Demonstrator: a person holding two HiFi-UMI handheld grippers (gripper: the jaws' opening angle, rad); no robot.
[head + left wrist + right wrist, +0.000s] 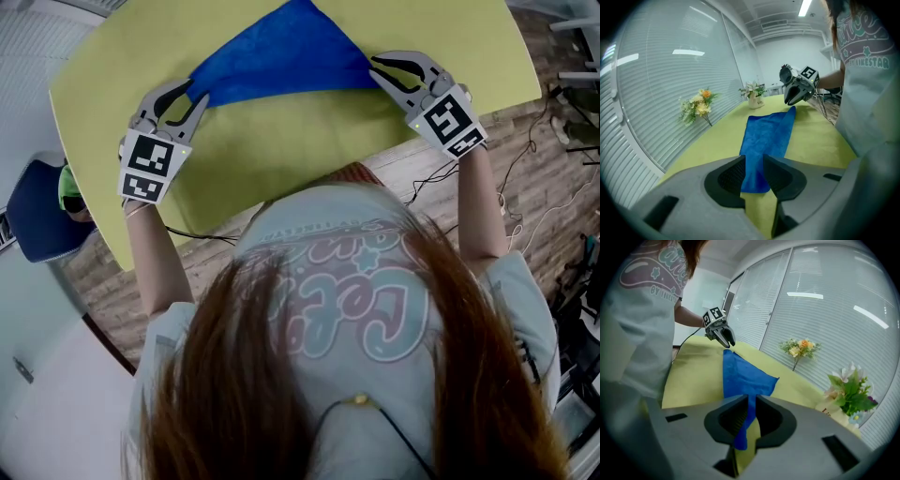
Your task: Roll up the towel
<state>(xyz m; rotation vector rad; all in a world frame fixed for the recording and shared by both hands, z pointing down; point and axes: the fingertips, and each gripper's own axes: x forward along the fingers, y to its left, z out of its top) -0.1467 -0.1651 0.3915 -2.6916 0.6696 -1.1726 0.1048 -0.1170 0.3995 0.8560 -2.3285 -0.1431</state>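
Observation:
A blue towel (281, 52) lies on a yellow-green table (281, 150), with its near edge lifted at both corners. My left gripper (194, 94) is shut on the near left corner, and the cloth (768, 136) runs out from between its pads (733, 173). On the near right corner my right gripper (375, 69) is shut, and a flap of towel (743, 373) hangs down through its jaws. The left gripper view has the right gripper (792, 101) at the towel's far corner. The right gripper view shows the left gripper (727, 342) the same way.
Two flower bunches (699, 105) (754, 96) stand at the table's far edge by a wall of window blinds. A blue chair (37, 216) sits left of the table. Cables (525, 206) trail over the wooden floor at the right.

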